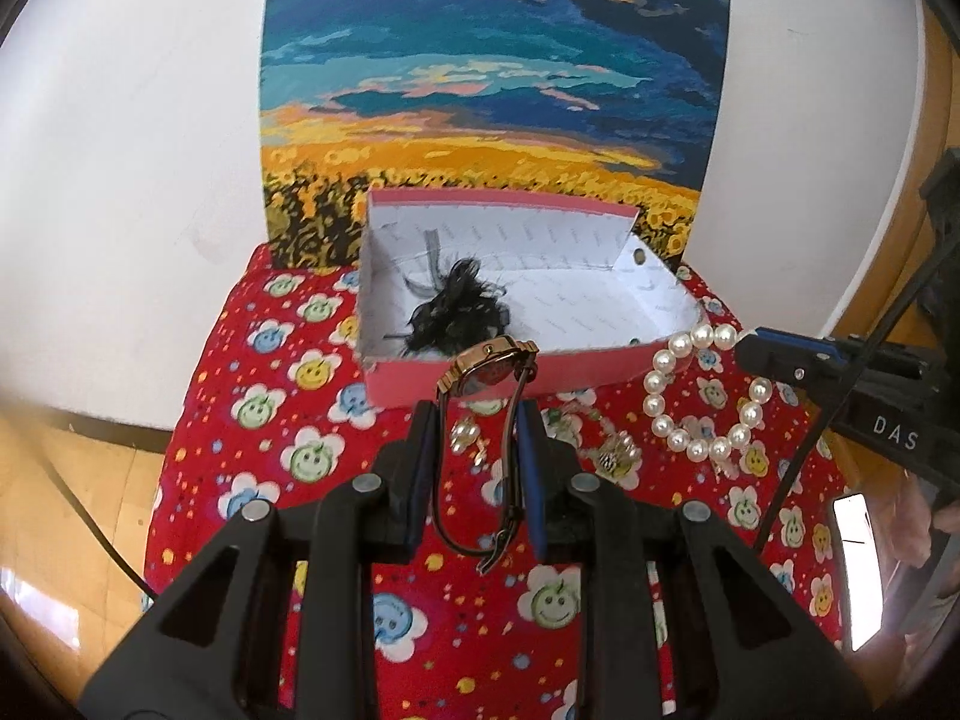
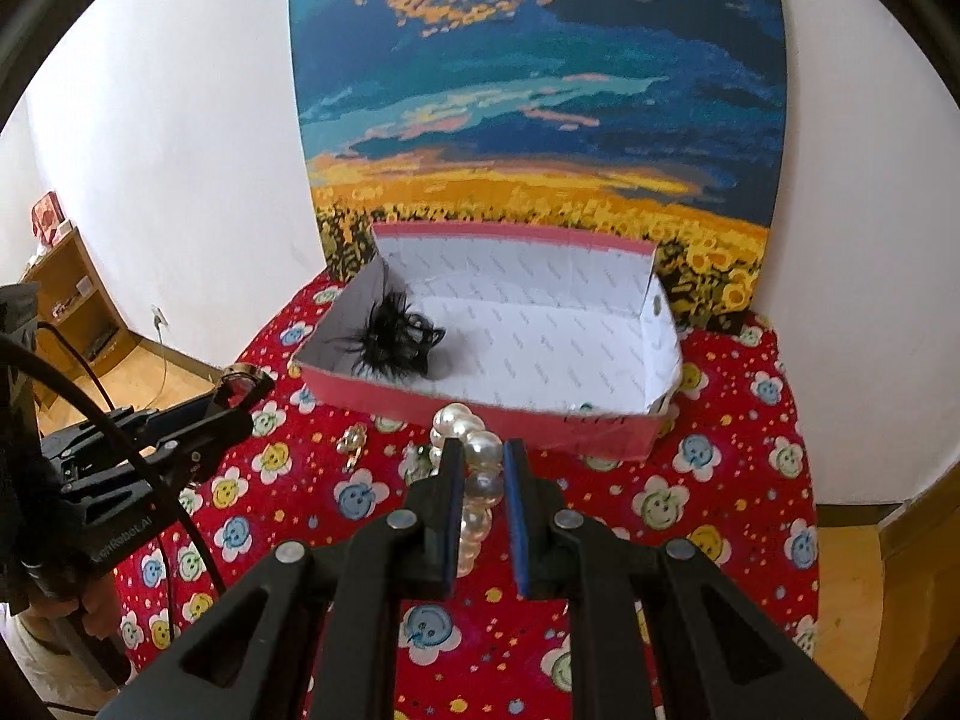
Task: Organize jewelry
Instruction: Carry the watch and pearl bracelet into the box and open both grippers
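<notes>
Left tongs (image 1: 477, 420) clamped on band of gold-tone metal wristwatch (image 1: 489, 367), dial up and forward, held just short of near wall of open pink cardboard box (image 1: 510, 375), presumably so it clears rim for drop-in. Black feathery hair clip (image 1: 459, 309) already inside box, beyond watch. Right tongs (image 2: 483, 459) part open, straddling white pearl bead bracelet (image 2: 480, 480) lying on red flower-print cloth over bench (image 2: 690, 516) (not squeezed yet, looks like pre-grasp). Small pearl earrings (image 1: 467, 435) loose under left tongs.
</notes>
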A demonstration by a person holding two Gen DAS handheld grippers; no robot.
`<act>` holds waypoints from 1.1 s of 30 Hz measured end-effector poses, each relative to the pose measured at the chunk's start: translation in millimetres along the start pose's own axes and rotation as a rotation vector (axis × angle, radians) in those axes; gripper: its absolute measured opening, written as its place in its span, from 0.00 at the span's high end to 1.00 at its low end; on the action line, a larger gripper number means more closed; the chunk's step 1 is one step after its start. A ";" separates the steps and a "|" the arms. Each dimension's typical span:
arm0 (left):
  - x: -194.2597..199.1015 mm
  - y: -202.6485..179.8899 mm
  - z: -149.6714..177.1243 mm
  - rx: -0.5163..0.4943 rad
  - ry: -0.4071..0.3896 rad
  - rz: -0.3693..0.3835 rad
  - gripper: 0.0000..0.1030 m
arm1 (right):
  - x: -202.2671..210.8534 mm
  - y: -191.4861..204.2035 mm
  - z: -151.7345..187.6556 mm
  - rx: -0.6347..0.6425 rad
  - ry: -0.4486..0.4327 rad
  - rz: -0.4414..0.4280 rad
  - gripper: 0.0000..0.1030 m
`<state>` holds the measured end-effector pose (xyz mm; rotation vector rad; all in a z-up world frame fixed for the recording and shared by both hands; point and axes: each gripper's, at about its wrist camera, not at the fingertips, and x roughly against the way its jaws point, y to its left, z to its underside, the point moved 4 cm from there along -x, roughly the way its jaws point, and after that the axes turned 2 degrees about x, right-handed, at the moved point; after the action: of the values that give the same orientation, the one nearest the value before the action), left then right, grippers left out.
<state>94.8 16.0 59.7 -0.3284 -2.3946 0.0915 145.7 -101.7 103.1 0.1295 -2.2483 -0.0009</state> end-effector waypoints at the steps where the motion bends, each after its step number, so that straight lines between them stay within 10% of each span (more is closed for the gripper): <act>1: -1.1 -2.1 -3.1 -0.006 -0.002 0.003 0.82 | 1.5 -2.0 -3.5 -0.001 -0.008 0.004 0.86; 33: -139.9 -51.4 -46.3 -0.085 0.145 0.055 0.85 | -104.1 -81.1 -51.7 -0.108 0.023 0.090 0.86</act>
<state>215.1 -71.2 11.9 -0.4265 -2.2502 -0.0091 258.3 -170.3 51.3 -0.0302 -2.2243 -0.0722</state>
